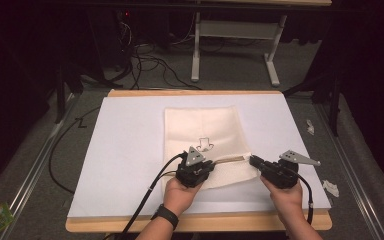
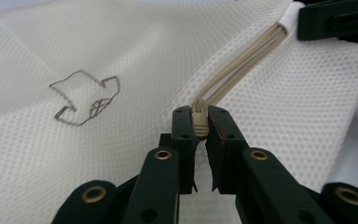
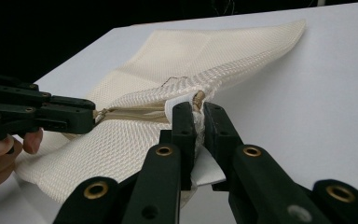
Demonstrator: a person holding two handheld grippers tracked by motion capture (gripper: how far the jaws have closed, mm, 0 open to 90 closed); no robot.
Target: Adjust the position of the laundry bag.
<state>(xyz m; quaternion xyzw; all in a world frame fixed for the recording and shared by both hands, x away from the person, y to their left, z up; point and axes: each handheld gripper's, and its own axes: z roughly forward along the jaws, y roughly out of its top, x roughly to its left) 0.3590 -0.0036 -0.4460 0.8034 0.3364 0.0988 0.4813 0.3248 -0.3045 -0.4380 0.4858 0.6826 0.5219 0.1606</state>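
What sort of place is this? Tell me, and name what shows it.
Probably a lab or workshop set up for recording, not a home: a white work board on a wooden table, cables running loose across the grey floor, and the legs of a metal bench behind. A mesh laundry bag lies on the board.

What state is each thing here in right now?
Mesh bag: lying flat on the table, near edge lifted.
Zipper: partly open.
Zipper pull: pinched.
Left gripper: fingers shut on the zipper pull.
Right gripper: fingers shut on the bag's corner.
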